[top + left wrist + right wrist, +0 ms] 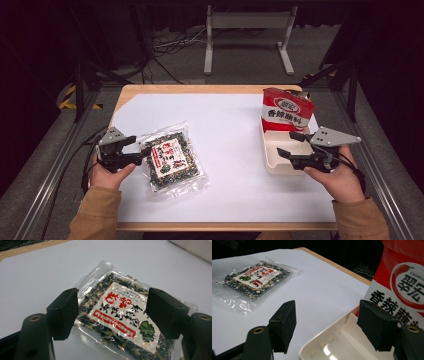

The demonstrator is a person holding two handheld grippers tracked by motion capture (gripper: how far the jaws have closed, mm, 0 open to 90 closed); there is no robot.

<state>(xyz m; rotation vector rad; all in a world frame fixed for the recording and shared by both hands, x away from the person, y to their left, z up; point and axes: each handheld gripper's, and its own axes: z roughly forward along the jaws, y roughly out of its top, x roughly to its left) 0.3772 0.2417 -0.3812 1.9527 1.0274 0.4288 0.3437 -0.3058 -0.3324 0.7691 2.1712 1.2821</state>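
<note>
Clear plastic packet of dried greens (171, 157) lies flat on the white table (230, 150); the left tongs (142, 150) gape wide around its near edge (gripping nothing), the right tongs (287, 145) gape empty over the white tray (272, 157)

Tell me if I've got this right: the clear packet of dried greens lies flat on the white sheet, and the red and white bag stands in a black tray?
Not quite. The tray holding the red and white bag is white, not black; the right gripper view shows its pale rim plainly. The rest holds: the clear packet of dried greens lies flat on the white sheet.
</note>
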